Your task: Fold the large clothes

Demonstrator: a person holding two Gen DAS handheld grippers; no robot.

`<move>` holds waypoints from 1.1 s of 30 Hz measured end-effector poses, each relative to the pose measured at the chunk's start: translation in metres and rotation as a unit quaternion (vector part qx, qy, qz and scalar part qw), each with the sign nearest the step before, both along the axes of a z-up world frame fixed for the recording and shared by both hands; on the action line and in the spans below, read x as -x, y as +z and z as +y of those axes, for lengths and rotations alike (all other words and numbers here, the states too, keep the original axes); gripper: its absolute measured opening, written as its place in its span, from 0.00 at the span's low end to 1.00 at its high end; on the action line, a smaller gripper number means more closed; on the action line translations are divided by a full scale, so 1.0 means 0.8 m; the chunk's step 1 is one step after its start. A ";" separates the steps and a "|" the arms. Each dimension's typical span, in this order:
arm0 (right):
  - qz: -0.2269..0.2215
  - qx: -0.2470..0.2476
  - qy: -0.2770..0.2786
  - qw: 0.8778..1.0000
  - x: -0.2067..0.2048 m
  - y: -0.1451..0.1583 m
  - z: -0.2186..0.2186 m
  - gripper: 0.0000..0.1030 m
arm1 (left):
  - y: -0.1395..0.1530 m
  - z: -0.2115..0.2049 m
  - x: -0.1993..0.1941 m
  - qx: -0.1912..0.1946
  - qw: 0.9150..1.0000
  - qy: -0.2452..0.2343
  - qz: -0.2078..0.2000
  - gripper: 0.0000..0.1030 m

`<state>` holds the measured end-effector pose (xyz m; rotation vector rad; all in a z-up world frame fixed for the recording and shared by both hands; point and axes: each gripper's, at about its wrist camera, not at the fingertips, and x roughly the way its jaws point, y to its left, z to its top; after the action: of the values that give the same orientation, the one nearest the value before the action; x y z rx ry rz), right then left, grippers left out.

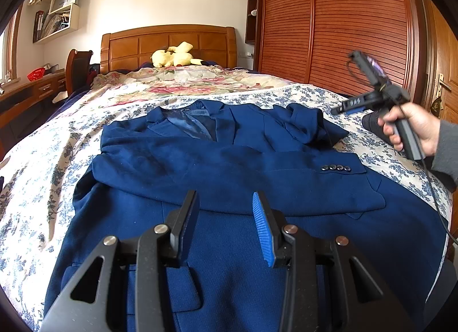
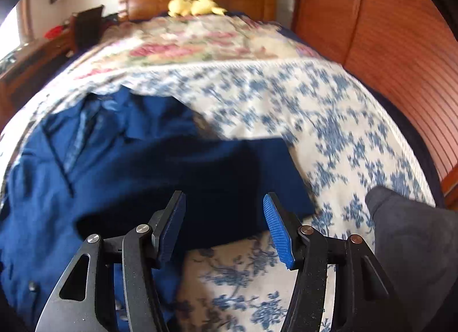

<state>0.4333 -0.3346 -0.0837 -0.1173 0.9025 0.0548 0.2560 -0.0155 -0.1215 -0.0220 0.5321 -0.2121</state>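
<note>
1. Looking along our left tool, we see the bed (image 1: 286, 94) filling most of the room, covered with a white spread printed in blue flowers, and a wooden headboard (image 1: 169, 42) at the far end.
2. We see the tall louvred wooden wardrobe (image 1: 343, 22) standing along the bed's right side.
3. We find the navy jacket (image 1: 229, 166) lying flat on the spread, collar toward the headboard, one sleeve (image 1: 286, 168) folded across the chest with its row of cuff buttons (image 1: 336, 168) facing up.
4. We hold the left gripper (image 1: 226, 217) over the jacket's lower part, its fingers apart and nothing between them.
5. We hold the right gripper (image 2: 224, 223) above the jacket's right edge, where blue cloth meets the flowered spread; its fingers are spread wide and grip nothing. The left view shows our right hand (image 1: 409, 125) around its handle.
6. We spot a yellow plush toy (image 1: 174, 55) resting against the headboard.
</note>
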 end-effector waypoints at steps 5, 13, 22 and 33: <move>0.022 0.003 -0.020 1.000 -0.008 -0.031 -0.022 0.56 | -0.001 -0.001 -0.001 0.000 1.000 -0.002 0.002 0.36; 0.038 0.018 -0.048 0.998 -0.024 -0.059 -0.047 0.56 | -0.002 -0.001 -0.002 0.000 1.000 -0.002 0.003 0.36; 0.042 0.038 -0.073 0.996 -0.046 -0.068 -0.066 0.57 | -0.001 -0.001 -0.003 0.000 1.000 -0.002 0.004 0.36; 0.061 0.023 -0.105 0.992 -0.071 -0.081 -0.090 0.66 | -0.002 -0.001 -0.003 0.000 1.000 -0.003 0.005 0.36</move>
<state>0.4901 -0.4065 -0.1484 -0.0618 1.0347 -0.1572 0.2587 -0.0166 -0.1232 -0.0217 0.5424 -0.2179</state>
